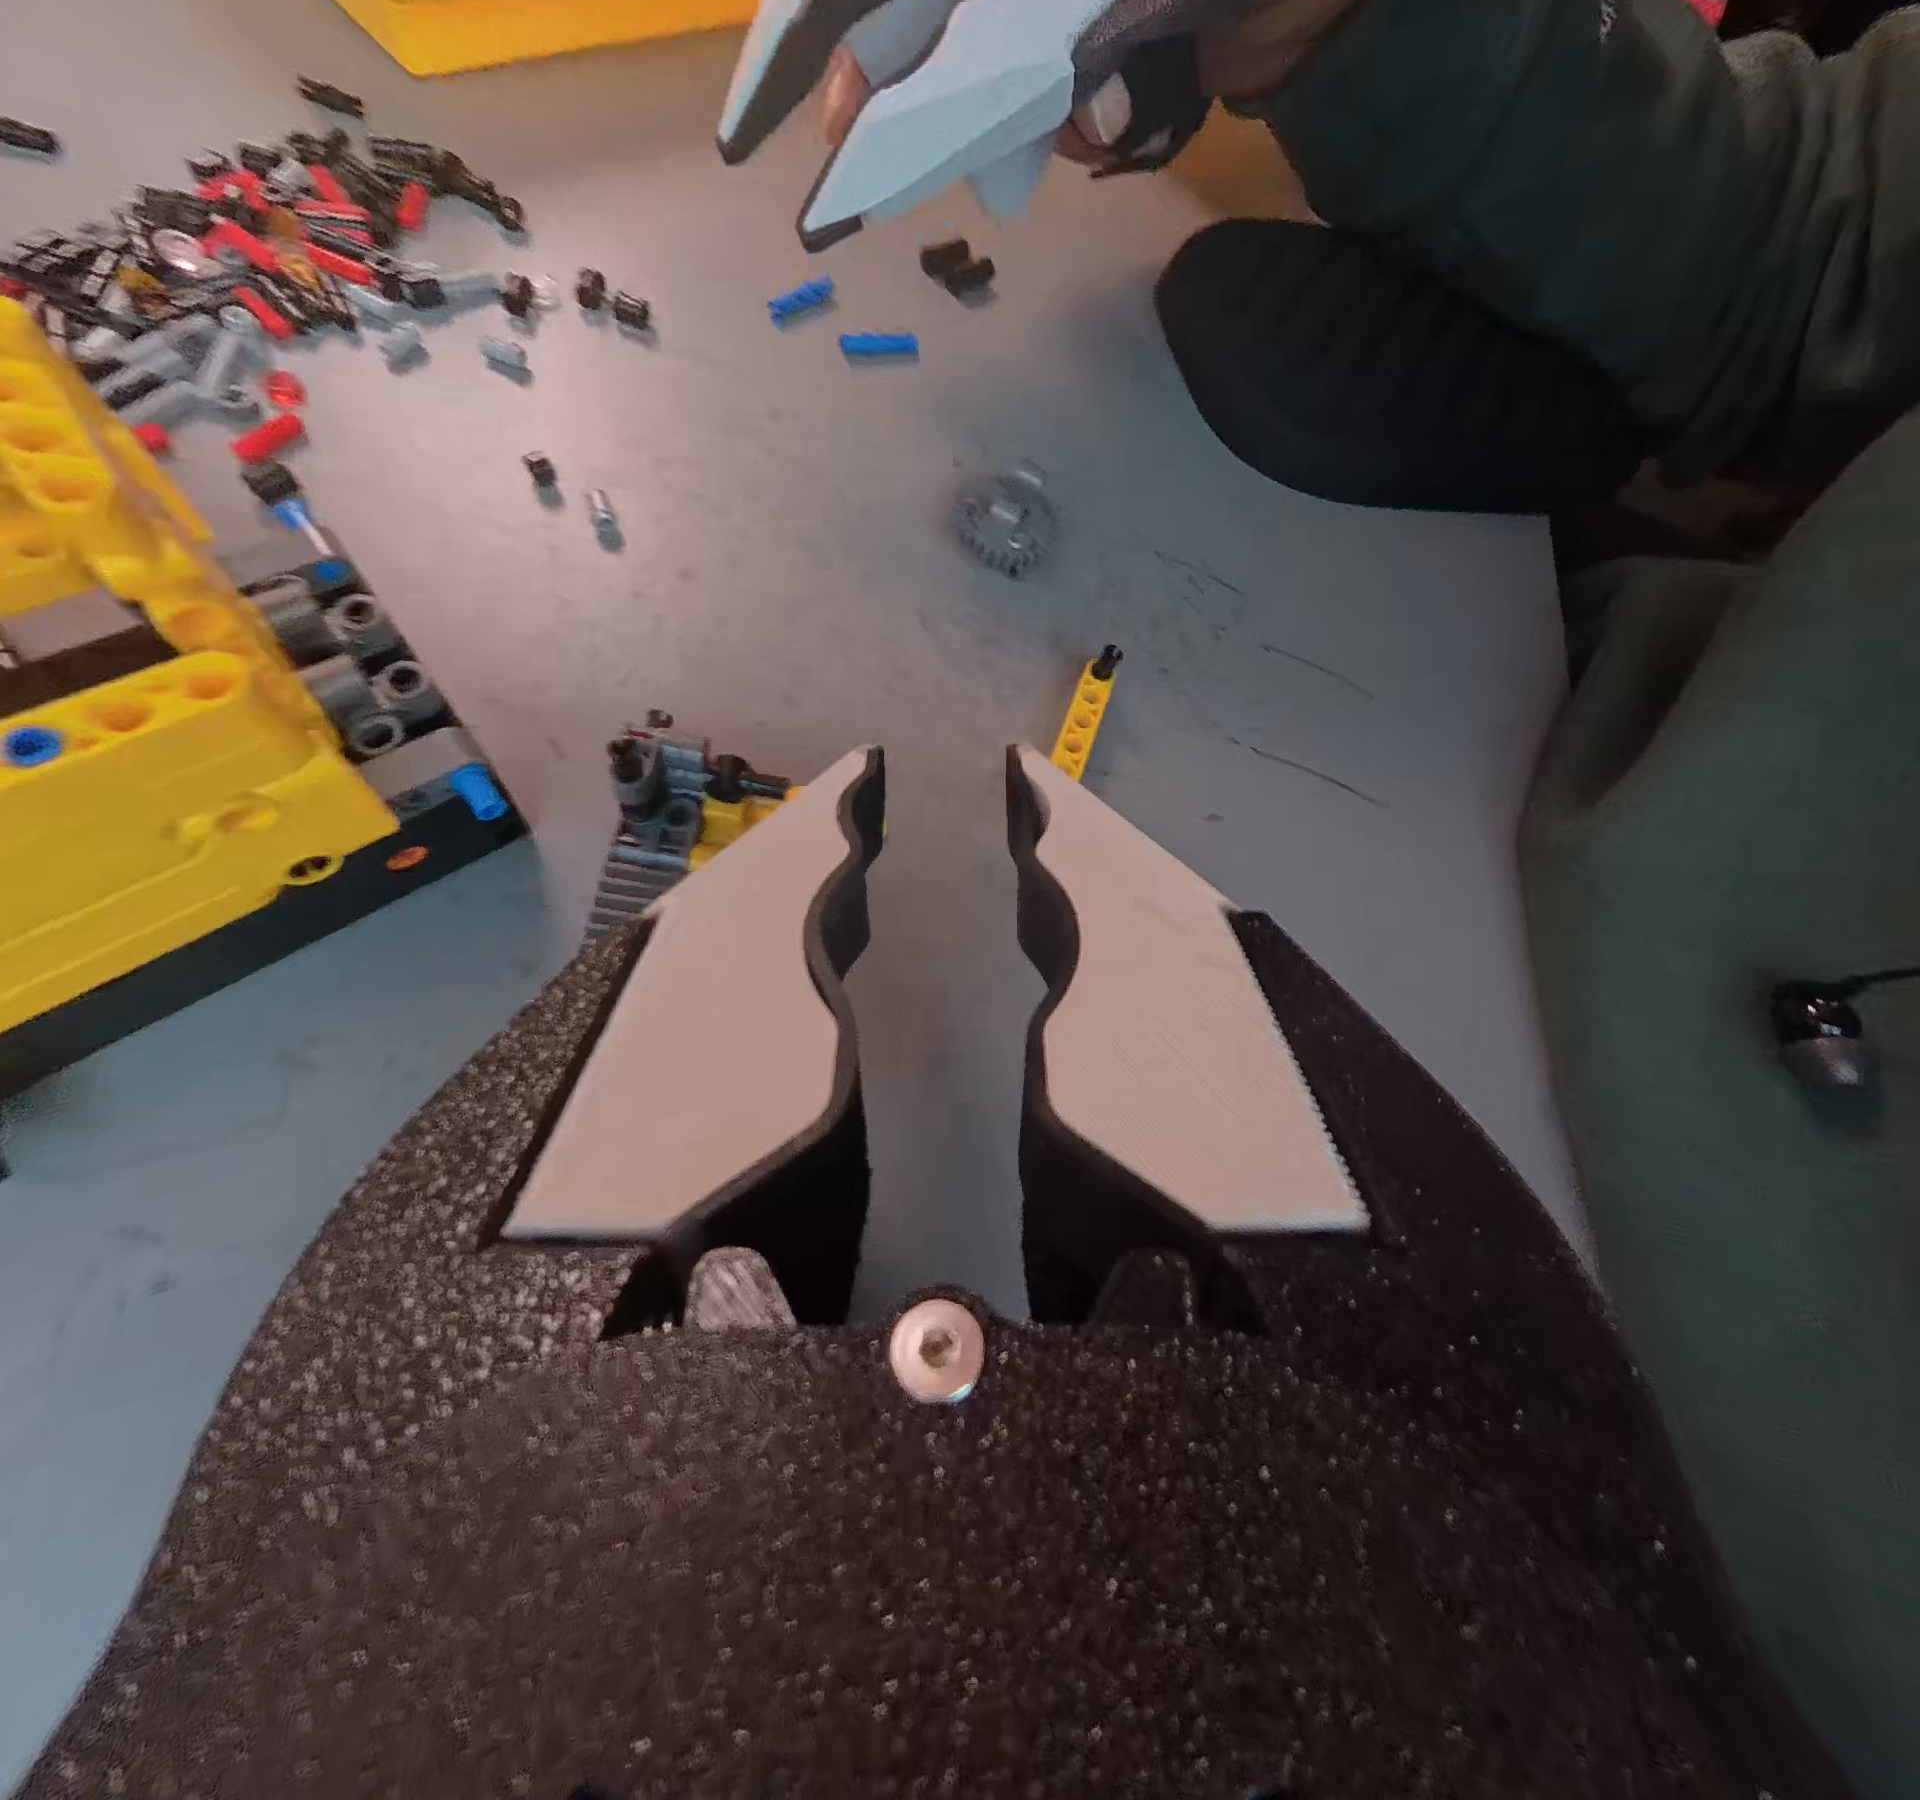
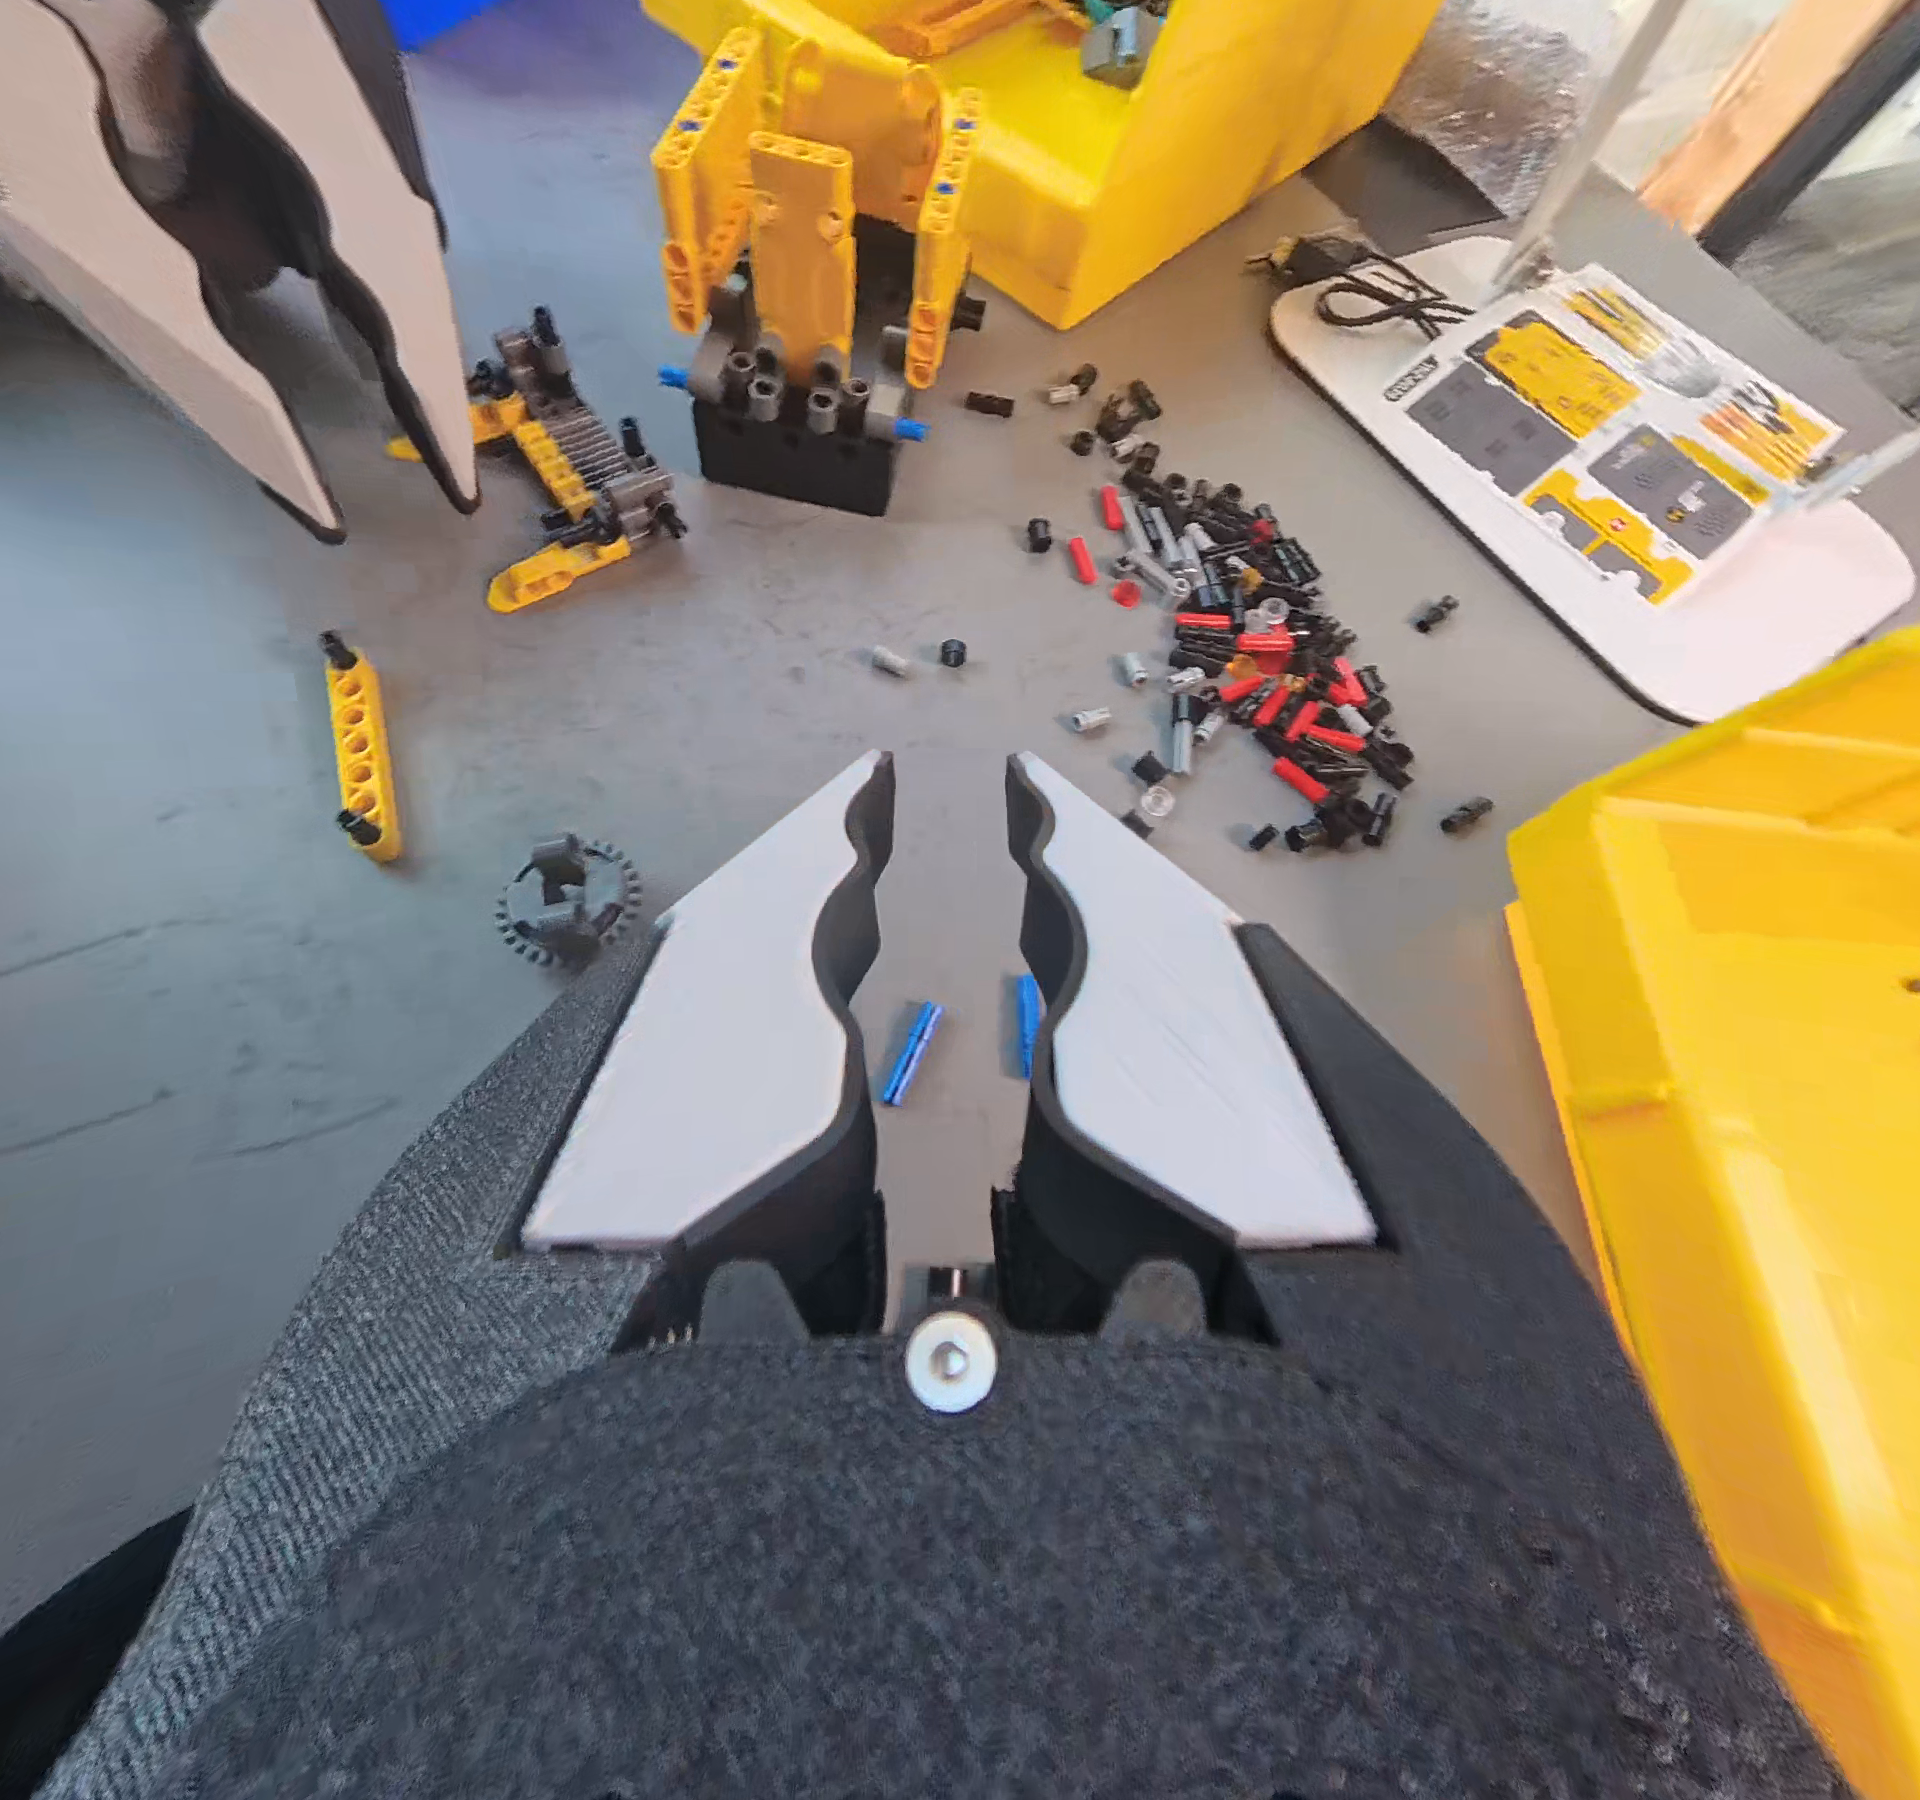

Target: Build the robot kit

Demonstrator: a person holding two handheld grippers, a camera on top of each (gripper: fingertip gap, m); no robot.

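Observation:
My left gripper (image 1: 945, 763) is open and empty, low over the grey floor. A small yellow-and-grey toothed assembly (image 1: 675, 805) lies just left of its left finger, and a yellow holed beam (image 1: 1081, 722) just right of its right finger. It also shows in the right wrist view (image 2: 400, 514), by that assembly (image 2: 577, 472). My right gripper (image 2: 948, 763) is open and empty, above two blue pins (image 2: 912, 1052) that lie between its fingers. It also shows in the left wrist view (image 1: 769, 197), raised over the blue pins (image 1: 842, 322).
A grey gear (image 2: 569, 898) and the yellow beam (image 2: 362, 748) lie to the left. A large yellow model (image 2: 821, 275) stands on a black base. A pile of red, black and grey pins (image 2: 1257, 649) lies to the right. There are yellow bins (image 2: 1091, 88) (image 2: 1714, 1127), an instruction sheet (image 2: 1600, 431) and a person's knee (image 1: 1403, 368). The tips of one gripper are about 15 cm away from the tips of the other.

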